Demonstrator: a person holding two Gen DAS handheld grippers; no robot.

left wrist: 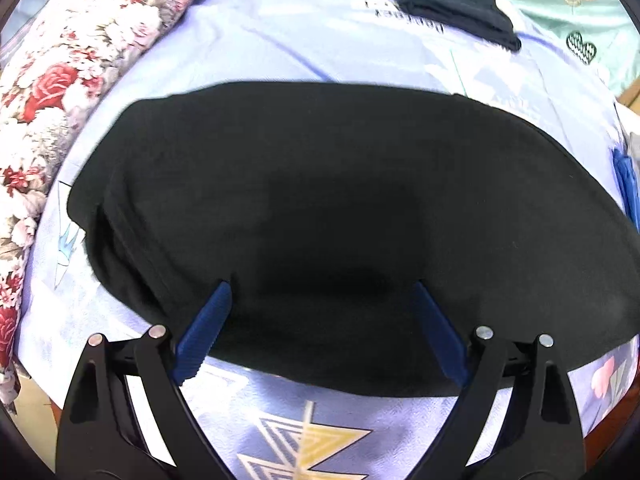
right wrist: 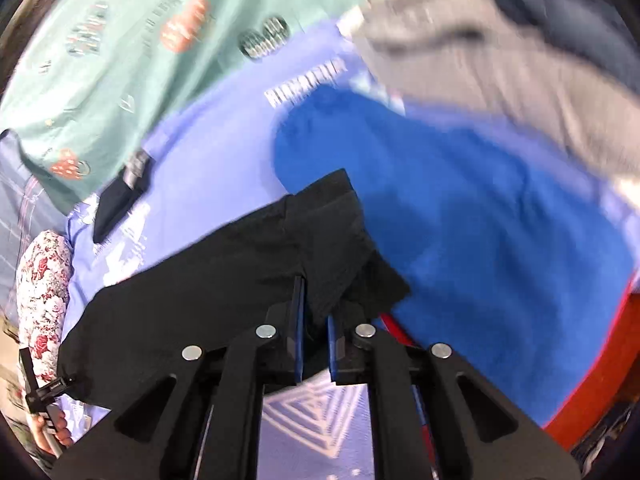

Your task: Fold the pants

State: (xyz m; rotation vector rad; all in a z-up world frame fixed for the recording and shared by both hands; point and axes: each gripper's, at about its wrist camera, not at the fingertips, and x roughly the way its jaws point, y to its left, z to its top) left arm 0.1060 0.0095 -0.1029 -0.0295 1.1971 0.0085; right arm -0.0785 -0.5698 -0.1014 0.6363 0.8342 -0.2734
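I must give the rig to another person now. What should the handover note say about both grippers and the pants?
Left gripper: open, fingers spread over the black pants, holding nothing.
Right gripper: nearly closed, pinching a corner of the pants.
Pants lie on the bed sheet, partly folded; layers show at the edges.
A small folded dark garment sits farther back; a blue garment lies beside the pants.
Left: finish the fold and flatten it.
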